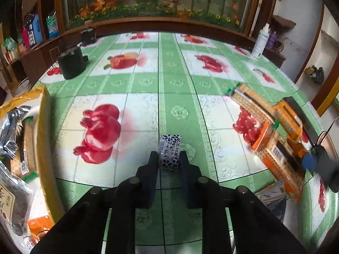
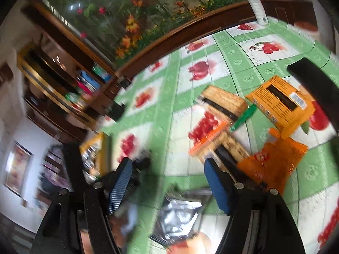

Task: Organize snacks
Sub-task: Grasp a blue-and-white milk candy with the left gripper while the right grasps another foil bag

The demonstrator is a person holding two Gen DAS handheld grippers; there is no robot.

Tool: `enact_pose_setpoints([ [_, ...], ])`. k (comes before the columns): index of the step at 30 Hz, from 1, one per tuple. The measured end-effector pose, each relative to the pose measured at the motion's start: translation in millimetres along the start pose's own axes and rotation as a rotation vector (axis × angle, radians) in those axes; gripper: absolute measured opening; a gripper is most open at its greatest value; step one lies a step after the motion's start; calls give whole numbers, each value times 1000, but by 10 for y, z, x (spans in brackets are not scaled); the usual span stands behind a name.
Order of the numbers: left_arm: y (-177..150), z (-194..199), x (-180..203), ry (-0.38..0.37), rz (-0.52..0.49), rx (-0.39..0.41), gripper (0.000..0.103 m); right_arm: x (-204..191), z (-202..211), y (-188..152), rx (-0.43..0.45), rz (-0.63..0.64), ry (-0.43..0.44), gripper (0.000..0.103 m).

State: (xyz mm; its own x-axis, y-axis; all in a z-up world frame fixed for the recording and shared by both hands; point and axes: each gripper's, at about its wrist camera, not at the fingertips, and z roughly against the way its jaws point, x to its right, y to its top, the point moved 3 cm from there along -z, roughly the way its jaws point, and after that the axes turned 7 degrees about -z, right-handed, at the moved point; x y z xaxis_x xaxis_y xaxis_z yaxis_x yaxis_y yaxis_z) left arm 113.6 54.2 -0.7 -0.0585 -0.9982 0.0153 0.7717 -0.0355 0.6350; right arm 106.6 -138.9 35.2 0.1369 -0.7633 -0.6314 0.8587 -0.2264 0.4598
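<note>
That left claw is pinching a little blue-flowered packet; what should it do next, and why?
Probably lift it and carry it left to the yellow tray. The left gripper is already shut on the small packet, and other snacks already lie in that tray.

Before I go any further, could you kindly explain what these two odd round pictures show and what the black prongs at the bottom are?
Each picture comes from a wide-angle camera mounted on a hand-held grasping tool; a person carries one in each hand. The black prongs are that tool's tongs.

The left wrist view looks down on a table with a green fruit-print tablecloth. Here the left tongs are shut on a small blue-and-white patterned snack packet. A yellow tray of snacks sits at the left edge, and cracker packs lie to the right.

The right wrist view is blurred. The right tongs, with blue pads, stand open and empty above the table, near an orange box and an orange packet.
</note>
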Motion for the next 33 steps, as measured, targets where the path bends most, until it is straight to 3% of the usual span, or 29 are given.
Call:
enact_pose_setpoints([
  [10,125,337,-281,-11,71,117,19,-106,-203,-425,-54,125,-187,83],
  [17,151,420,-313,-33,76,142,19,-183,-487,-666,-118,254,-298,86],
  [20,148,434,-322,-39,77,147,19,-262,-545,-756,-99,355,-351,87],
  [21,149,434,-319,-42,78,146,19,-276,-547,-768,-92,375,-352,80],
  [22,150,437,-319,-47,80,146,19,-295,-545,-793,-81,409,-346,63],
  [24,148,454,-321,-52,82,150,19,-324,-525,-811,-61,465,-354,63],
  [27,150,496,-323,-60,83,161,19,-302,-429,-715,-49,399,-255,63],
  [31,146,509,-305,-74,83,162,19,-293,-176,-559,73,346,-198,63],
  [33,145,505,-277,-84,78,159,19,-264,-108,-502,92,310,-164,63],
])
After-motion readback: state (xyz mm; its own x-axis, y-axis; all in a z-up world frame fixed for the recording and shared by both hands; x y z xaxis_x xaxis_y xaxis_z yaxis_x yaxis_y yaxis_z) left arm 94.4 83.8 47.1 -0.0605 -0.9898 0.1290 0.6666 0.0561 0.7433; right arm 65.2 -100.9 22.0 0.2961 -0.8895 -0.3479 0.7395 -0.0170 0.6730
